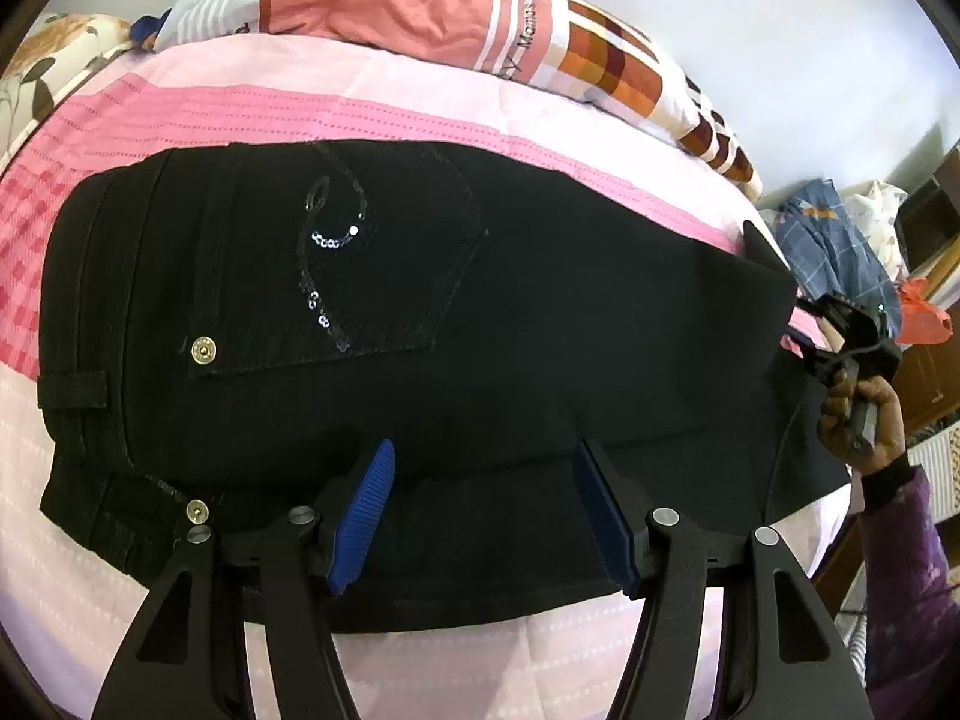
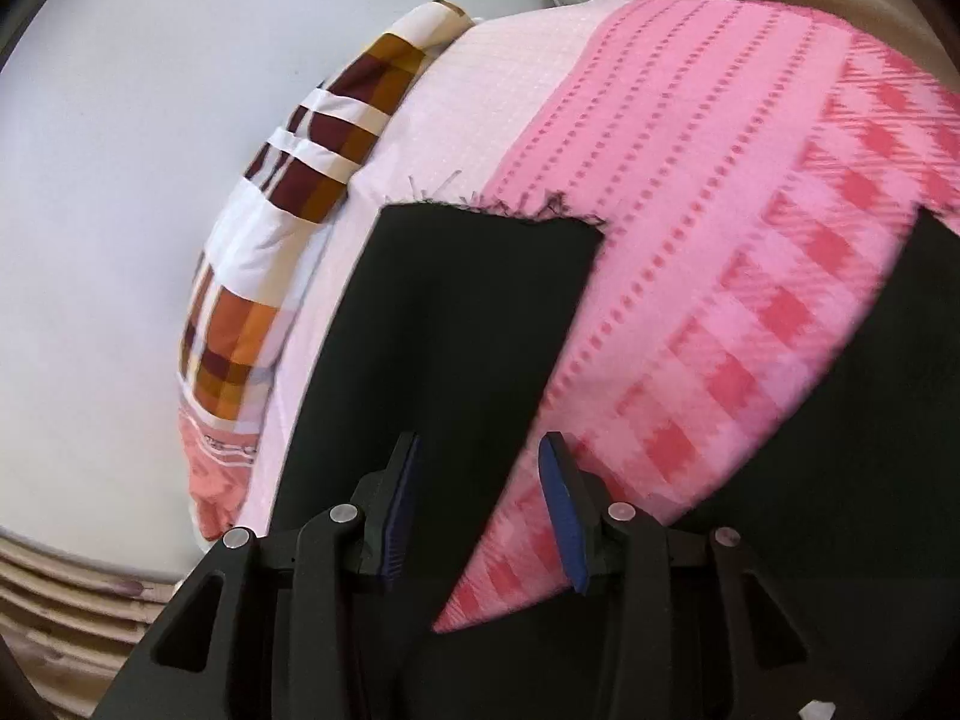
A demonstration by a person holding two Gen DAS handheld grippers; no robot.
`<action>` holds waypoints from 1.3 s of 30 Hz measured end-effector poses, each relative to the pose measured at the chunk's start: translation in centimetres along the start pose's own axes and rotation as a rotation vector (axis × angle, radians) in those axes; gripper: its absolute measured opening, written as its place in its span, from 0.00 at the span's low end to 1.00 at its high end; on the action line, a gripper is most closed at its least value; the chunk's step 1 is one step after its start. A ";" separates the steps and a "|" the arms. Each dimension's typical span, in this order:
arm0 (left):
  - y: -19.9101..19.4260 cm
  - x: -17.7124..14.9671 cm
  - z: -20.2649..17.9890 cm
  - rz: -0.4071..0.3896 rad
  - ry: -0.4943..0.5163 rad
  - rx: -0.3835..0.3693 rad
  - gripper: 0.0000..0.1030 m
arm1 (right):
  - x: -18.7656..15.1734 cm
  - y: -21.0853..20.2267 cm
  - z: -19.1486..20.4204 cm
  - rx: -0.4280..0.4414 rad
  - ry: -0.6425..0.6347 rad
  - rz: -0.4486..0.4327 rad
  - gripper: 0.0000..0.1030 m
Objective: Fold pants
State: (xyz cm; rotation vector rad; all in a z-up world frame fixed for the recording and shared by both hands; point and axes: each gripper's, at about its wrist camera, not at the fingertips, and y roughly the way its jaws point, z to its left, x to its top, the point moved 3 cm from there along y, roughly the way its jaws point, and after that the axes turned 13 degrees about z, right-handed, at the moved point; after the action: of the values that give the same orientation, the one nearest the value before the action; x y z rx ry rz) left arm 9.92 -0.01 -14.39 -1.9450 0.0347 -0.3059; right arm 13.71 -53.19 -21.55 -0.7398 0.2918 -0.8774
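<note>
My left gripper (image 1: 483,510) has its jaws about half open. Nothing is in them. The pants (image 1: 420,312) lie flat on the bed (image 1: 360,114), right under and in front of these jaws. The waist end, with its back pocket (image 1: 336,264) and shiny studs, is ahead and off to the left of them.

My right gripper (image 2: 480,510) has its jaws partly open too. They hold nothing. A pant leg (image 2: 468,312) runs out ahead of these jaws, and its frayed hem (image 2: 510,213) is at the far end. Bare pink sheet shows just past the right jaw, and more black cloth lies beyond that.

The pants look like thick, soft denim. I think they are a bit heavy and will droop if I lift them. They should not slip much on my ribbed pads. They will not break. A seam, the waistband or the hem looks like the best place to pinch, because the cloth is thicker there.

A blanket (image 1: 540,30) is bunched at the far side of the bed, well past the pants. More clothes (image 1: 834,240) are piled off to the right of my left jaws. Nothing sits on the pants, so I think nothing blocks a fold.
</note>
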 end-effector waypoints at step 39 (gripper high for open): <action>-2.1 -2.0 -0.5 0.010 -0.003 0.057 0.64 | -13.2 -17.2 -15.9 0.107 0.322 -0.118 0.04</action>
State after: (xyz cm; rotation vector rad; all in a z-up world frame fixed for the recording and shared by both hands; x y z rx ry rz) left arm 7.65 0.70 -12.66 -1.8884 0.0340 -0.2946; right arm -12.87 -57.42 -21.89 -0.5187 0.4862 -1.1176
